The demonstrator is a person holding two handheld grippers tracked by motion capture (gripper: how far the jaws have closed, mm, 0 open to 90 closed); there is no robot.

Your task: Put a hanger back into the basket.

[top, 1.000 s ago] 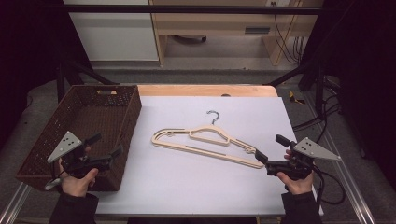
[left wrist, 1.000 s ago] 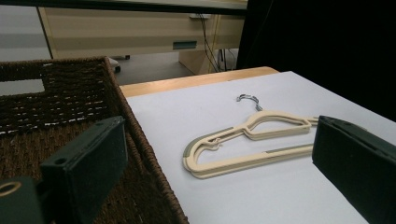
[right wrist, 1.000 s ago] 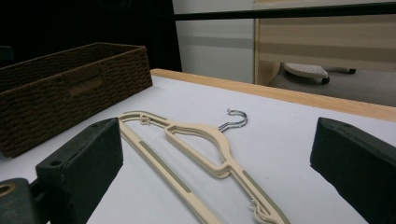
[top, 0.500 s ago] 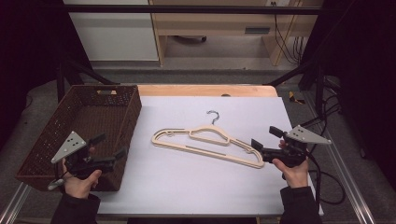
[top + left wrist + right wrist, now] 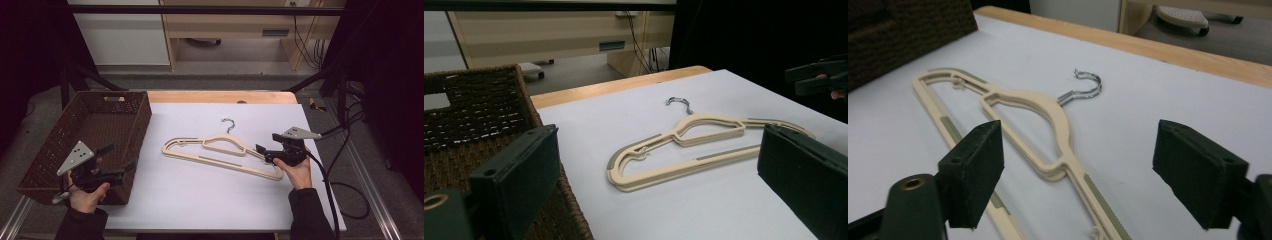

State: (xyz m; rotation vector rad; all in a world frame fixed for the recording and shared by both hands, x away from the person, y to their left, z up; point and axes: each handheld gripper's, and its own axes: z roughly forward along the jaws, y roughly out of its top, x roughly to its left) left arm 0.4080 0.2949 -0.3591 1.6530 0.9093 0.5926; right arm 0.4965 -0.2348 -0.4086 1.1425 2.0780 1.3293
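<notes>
A cream plastic hanger (image 5: 222, 163) with a metal hook (image 5: 229, 123) lies flat on the white tabletop (image 5: 210, 200). My right gripper (image 5: 265, 143) hovers at the hanger's right end. It is open; its jaws have just been closing a little. In the right gripper view the hanger (image 5: 1058, 120) runs between the two pads of the right gripper (image 5: 1078, 150), untouched. My left gripper (image 5: 120, 157) stands open over the near right corner of the brown wicker basket (image 5: 145, 115). In the left gripper view, the left gripper (image 5: 659, 150) faces the hanger (image 5: 674, 171), with the right gripper (image 5: 819, 80) beyond.
The basket (image 5: 474, 115) takes up the table's left side. A wooden strip (image 5: 220, 96) borders the far edge. Black cables (image 5: 345, 150) trail off the right side. Pale furniture (image 5: 240, 25) stands behind the table.
My right gripper has moved left and slightly down, from the table's right edge to the hanger's right end. The left gripper has stayed over the basket corner.
</notes>
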